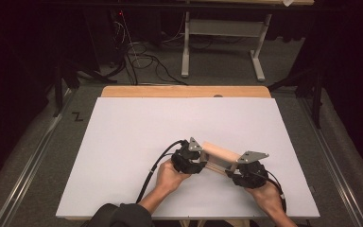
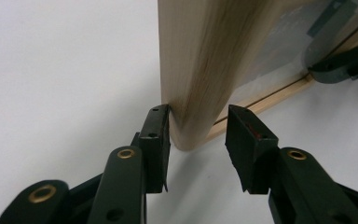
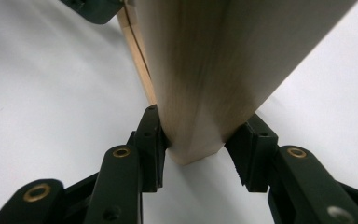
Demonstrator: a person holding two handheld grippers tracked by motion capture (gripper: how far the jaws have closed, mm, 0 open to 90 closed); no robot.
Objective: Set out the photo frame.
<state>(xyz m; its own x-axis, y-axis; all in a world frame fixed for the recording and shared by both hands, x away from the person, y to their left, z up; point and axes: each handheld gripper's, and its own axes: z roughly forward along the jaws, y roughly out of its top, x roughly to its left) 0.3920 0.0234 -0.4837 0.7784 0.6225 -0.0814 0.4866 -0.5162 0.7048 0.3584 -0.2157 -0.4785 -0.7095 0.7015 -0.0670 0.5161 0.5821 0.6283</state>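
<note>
Wooden box [image 1: 221,153] on white board [image 1: 123,142]; cables [image 1: 142,59] behind table.

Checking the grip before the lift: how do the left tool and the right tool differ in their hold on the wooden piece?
The right tool is shut on the wooden piece, both jaws pressing its corner. The left tool is open: one jaw touches the wood, the other stands apart. Both sit at opposite ends of the piece on the white table.

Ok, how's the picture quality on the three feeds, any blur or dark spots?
High view: white table bright, surroundings dark. Left gripper view: wooden piece soft up close, tongs sharper. Right gripper view: wood blurred and shadowed beneath, where the tongs meet it.
</note>
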